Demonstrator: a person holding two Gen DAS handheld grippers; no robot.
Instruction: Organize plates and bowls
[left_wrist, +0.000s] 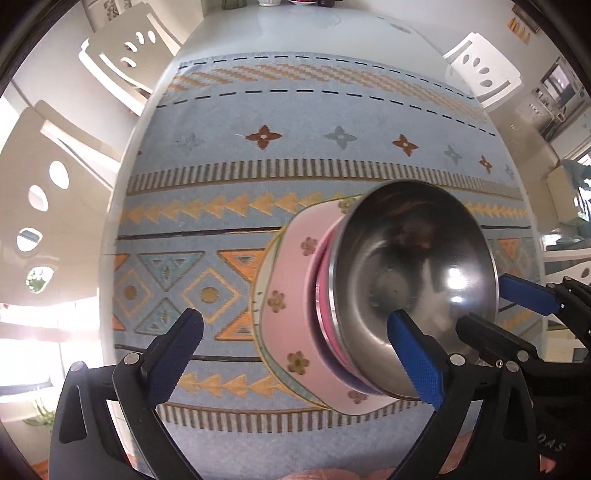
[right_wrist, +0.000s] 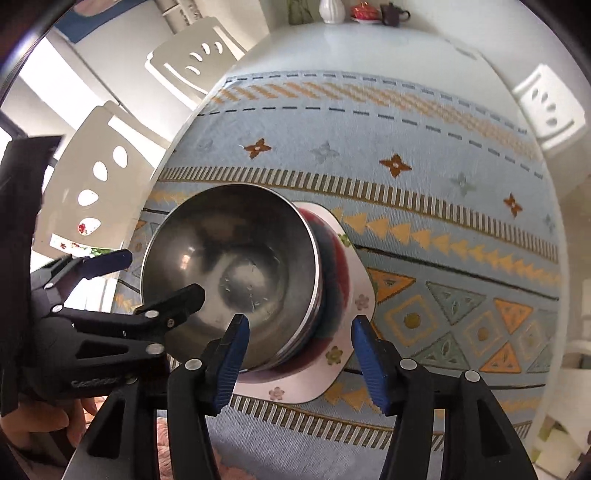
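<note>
A steel bowl (left_wrist: 413, 280) sits on top of a stack: a red-pink bowl (left_wrist: 322, 310) under it and a pink square plate with flowers (left_wrist: 291, 317) at the bottom, on the patterned cloth. My left gripper (left_wrist: 295, 350) is open, its right finger over the steel bowl's near rim, its left finger over the cloth. My right gripper (right_wrist: 299, 358) is open; its two fingers straddle the near rim of the steel bowl (right_wrist: 236, 273) and the plate (right_wrist: 351, 280). The right gripper (left_wrist: 491, 306) also shows in the left wrist view, the left gripper (right_wrist: 147, 277) in the right wrist view.
A blue patterned tablecloth (left_wrist: 258, 177) covers a white table (left_wrist: 295, 33). White chairs (left_wrist: 122, 59) stand at the left and far right (left_wrist: 480, 70). A vase (right_wrist: 332, 11) and small dishes (right_wrist: 365, 13) stand at the table's far edge.
</note>
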